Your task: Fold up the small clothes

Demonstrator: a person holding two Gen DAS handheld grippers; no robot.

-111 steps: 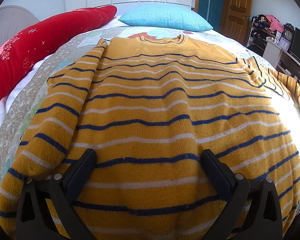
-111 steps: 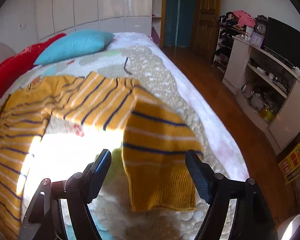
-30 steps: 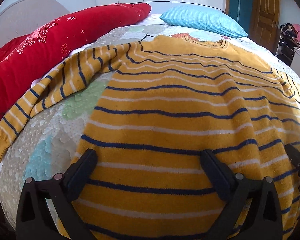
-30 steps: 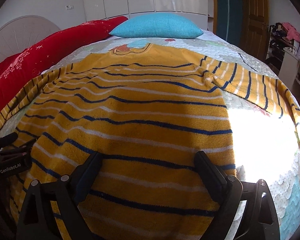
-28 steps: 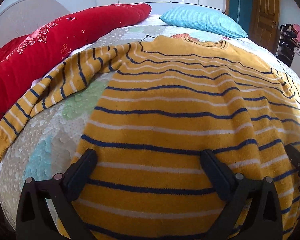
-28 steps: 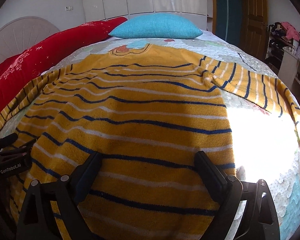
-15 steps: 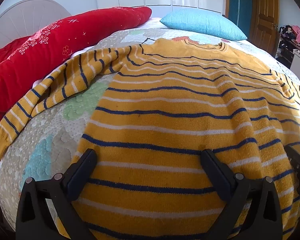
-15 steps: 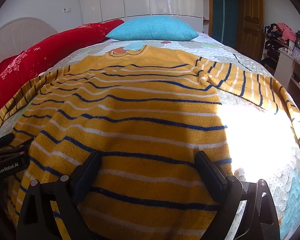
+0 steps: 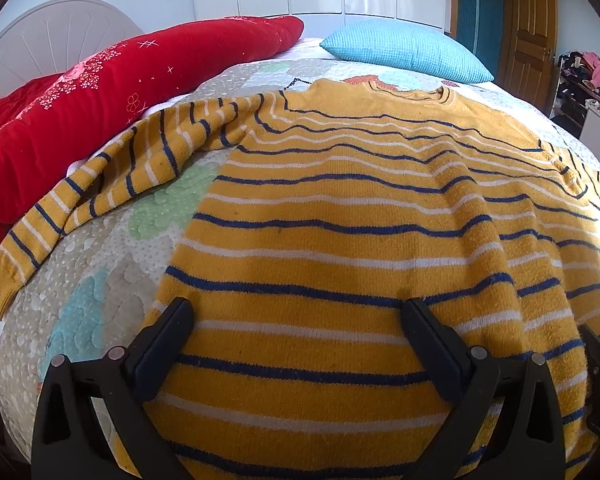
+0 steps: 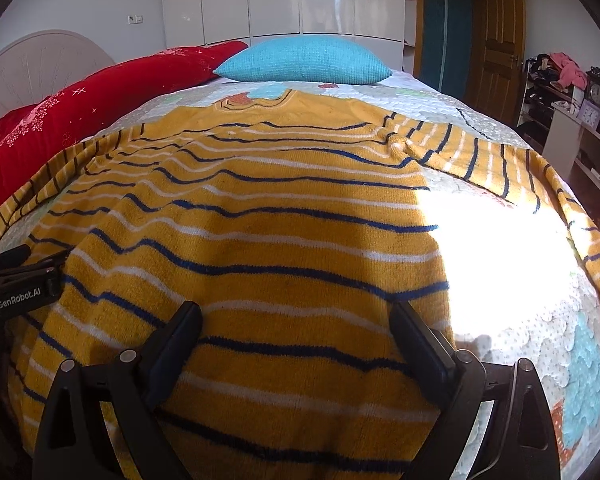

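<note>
The yellow striped sweater lies flat, front side down or up cannot be told, on the quilted bed cover, with the collar at 12 o'clock. Some seconds ago its left sleeve was folded over the body; now it is spread out toward 9 o'clock, its cuff near the bed's edge. The right sleeve is also spread, toward 3 o'clock, so the garment is open and ready for the first fold.

The left gripper hangs over the hem with its jaws wide and holding nothing; the right gripper is the same.

The red bolster lies just beside the left sleeve, so there is little room at 9 o'clock. The blue pillow is near the collar. At 3 o'clock the cover is bare and very bright.
</note>
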